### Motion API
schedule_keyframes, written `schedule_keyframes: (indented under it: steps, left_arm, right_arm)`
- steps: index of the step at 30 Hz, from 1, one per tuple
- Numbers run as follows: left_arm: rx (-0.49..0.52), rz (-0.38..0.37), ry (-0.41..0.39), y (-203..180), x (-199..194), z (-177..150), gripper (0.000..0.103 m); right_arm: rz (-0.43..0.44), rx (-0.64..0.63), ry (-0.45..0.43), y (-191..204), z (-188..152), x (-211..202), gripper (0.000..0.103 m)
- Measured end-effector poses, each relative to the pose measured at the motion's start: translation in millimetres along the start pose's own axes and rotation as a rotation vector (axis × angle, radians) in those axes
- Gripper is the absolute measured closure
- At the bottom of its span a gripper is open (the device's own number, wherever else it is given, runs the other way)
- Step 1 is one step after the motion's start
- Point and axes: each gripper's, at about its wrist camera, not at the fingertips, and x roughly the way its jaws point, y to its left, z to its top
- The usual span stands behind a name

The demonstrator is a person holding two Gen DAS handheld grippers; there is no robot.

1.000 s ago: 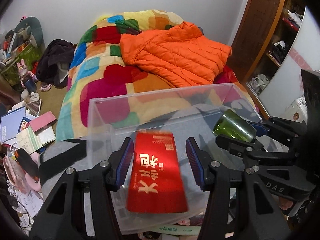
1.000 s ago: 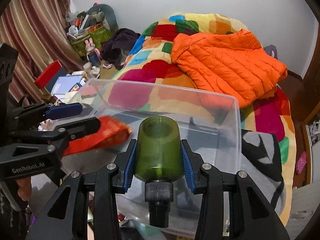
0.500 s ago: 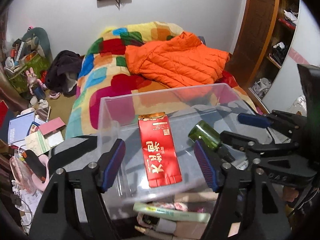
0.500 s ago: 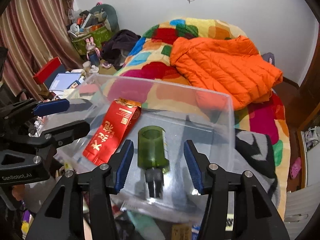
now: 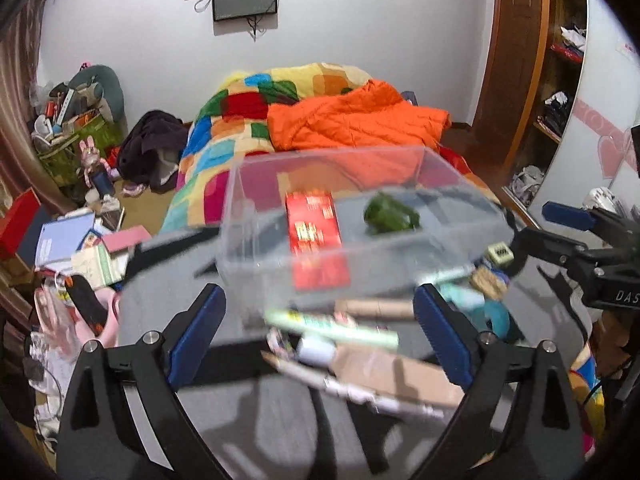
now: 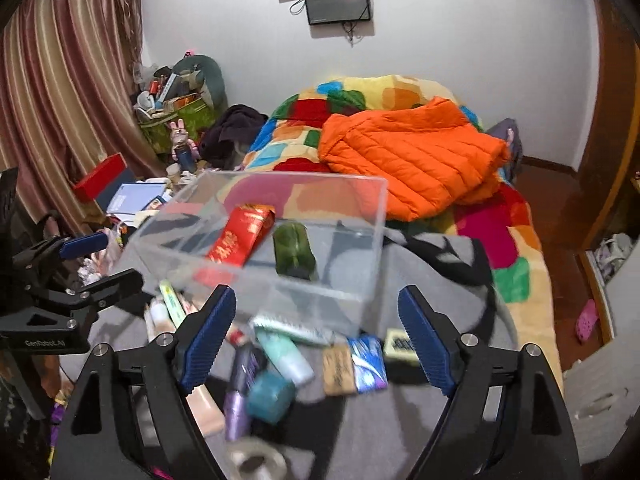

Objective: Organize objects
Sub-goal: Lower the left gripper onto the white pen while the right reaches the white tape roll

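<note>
A clear plastic box [image 5: 248, 216] [image 6: 372, 216] stands on a grey cloth. Inside lie a red packet [image 5: 314, 224] [image 6: 240, 236] and a green bottle [image 5: 390, 214] [image 6: 292, 248]. My left gripper [image 5: 320, 330] is open and empty, pulled back on the near side of the box. My right gripper [image 6: 320, 334] is open and empty, also back from the box. Several loose items lie on the cloth in front of the box: a green tube [image 5: 332, 326], a teal tube [image 6: 284, 356], a teal jar [image 6: 270, 396], a purple bottle [image 6: 240, 392] and a blue packet [image 6: 368, 362].
A bed with a colourful blanket [image 5: 236, 128] and an orange jacket [image 6: 408, 156] lies behind the box. Books and clutter [image 5: 68, 240] cover the floor at left. A tape roll [image 6: 252, 460] lies close in front of the right gripper.
Both grippers have let go, opened wide and pulled back and up from the box. The red packet and green bottle now lie in the box; loose items in front came into view.
</note>
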Motion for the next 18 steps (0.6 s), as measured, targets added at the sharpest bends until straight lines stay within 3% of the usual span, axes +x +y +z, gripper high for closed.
schedule_keyframes:
  steps: [6, 12, 18]
  left_arm:
    - [-0.023, -0.032, 0.086, -20, 12, -39, 0.007]
    - [-0.042, -0.047, 0.134, -32, 23, -67, 0.007]
    - [-0.046, -0.028, 0.121, -23, 18, -84, 0.009]
  right_arm:
    - [0.012, 0.032, 0.056, -2, -39, -2, 0.022]
    - [0.037, -0.015, 0.091, 9, -72, -3, 0.022]
    - [0.071, 0.001, 0.077, 14, -82, -10, 0.022]
